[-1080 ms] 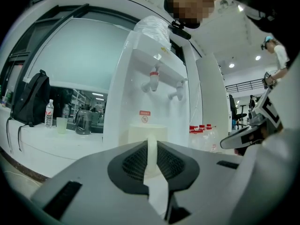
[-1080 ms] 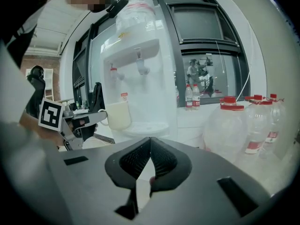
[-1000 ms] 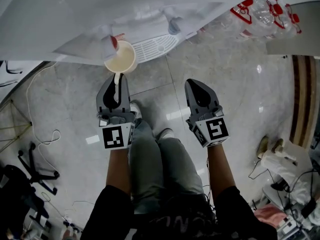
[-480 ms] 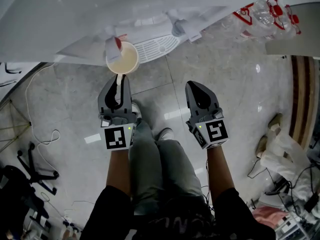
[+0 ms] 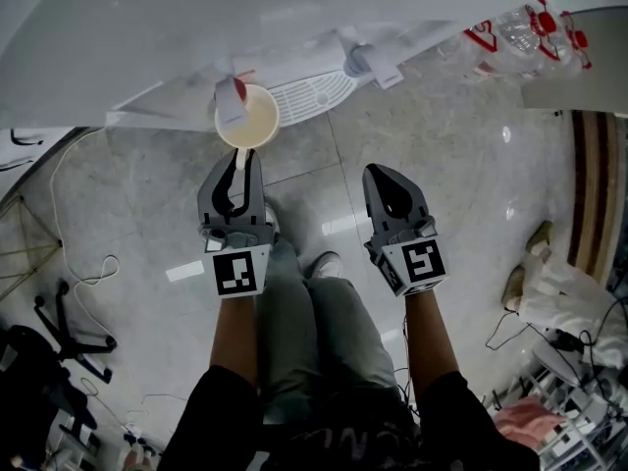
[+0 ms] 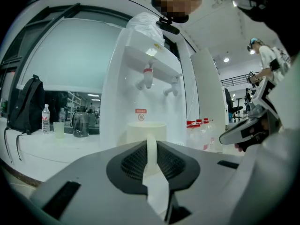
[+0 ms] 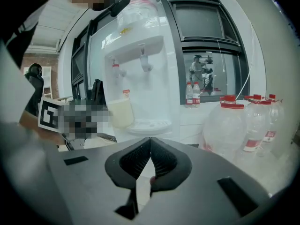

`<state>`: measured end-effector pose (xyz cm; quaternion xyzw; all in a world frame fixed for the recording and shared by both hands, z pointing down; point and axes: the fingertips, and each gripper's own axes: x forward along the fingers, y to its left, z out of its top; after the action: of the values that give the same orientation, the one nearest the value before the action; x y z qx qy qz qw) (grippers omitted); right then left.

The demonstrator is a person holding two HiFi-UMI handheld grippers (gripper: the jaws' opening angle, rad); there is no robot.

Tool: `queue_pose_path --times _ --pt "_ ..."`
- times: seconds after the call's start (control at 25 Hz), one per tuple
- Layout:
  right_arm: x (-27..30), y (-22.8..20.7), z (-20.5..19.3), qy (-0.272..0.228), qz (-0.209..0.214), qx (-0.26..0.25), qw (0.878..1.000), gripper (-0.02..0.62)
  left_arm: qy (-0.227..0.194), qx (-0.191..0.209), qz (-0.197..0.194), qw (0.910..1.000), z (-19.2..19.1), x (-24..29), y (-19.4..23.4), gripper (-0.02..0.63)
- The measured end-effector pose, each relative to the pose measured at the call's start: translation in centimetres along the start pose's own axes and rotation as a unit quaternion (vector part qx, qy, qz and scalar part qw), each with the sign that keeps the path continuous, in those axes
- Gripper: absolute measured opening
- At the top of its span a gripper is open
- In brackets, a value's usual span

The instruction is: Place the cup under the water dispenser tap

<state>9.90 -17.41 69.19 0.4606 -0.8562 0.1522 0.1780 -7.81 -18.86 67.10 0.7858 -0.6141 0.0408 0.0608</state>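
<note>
A cream cup [image 5: 247, 116] hangs over the left end of the white water dispenser's [image 5: 147, 47] drip tray [image 5: 309, 91], right below the red tap [image 5: 233, 93]. My left gripper [image 5: 238, 157] holds it by the handle. In the left gripper view the handle [image 6: 151, 149] stands between the ribbed pads and the cup [image 6: 140, 131] is just beyond them, with the red tap [image 6: 148, 74] above. The jaws are opening, with the handle still between them. My right gripper [image 5: 379, 170] hangs to the right, shut and holding nothing. Its own view shows the cup [image 7: 121, 112] at the tray [image 7: 147, 124].
A second tap [image 5: 359, 62] sticks out to the right of the red one. Large water bottles [image 5: 520, 23] with red caps stand on the floor right of the dispenser. Cables [image 5: 78, 263] lie on the tiled floor at the left. My legs are below the grippers.
The head view has drifted a little. Both grippers and the cup keep their places under the red tap.
</note>
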Motion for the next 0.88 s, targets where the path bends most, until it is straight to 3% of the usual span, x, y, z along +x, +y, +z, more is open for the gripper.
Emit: queue_pose_path --times 0.2,0.6,0.88 --pt "-0.1 0.0 0.2 0.008 -0.003 0.008 1.0 0.014 0.003 0.002 -0.001 1.0 0.1 -0.1 0.1 0.071" --pt "-0.3 0.5 -0.2 0.023 -0.002 0.011 1.0 0.014 0.01 0.001 0.004 0.9999 -0.2 -0.3 0.3 0.206" --pt "-0.5 0.5 0.2 0.02 -0.003 0.014 1.0 0.014 0.009 0.006 0.003 0.9999 0.3 -0.7 1.0 0.229"
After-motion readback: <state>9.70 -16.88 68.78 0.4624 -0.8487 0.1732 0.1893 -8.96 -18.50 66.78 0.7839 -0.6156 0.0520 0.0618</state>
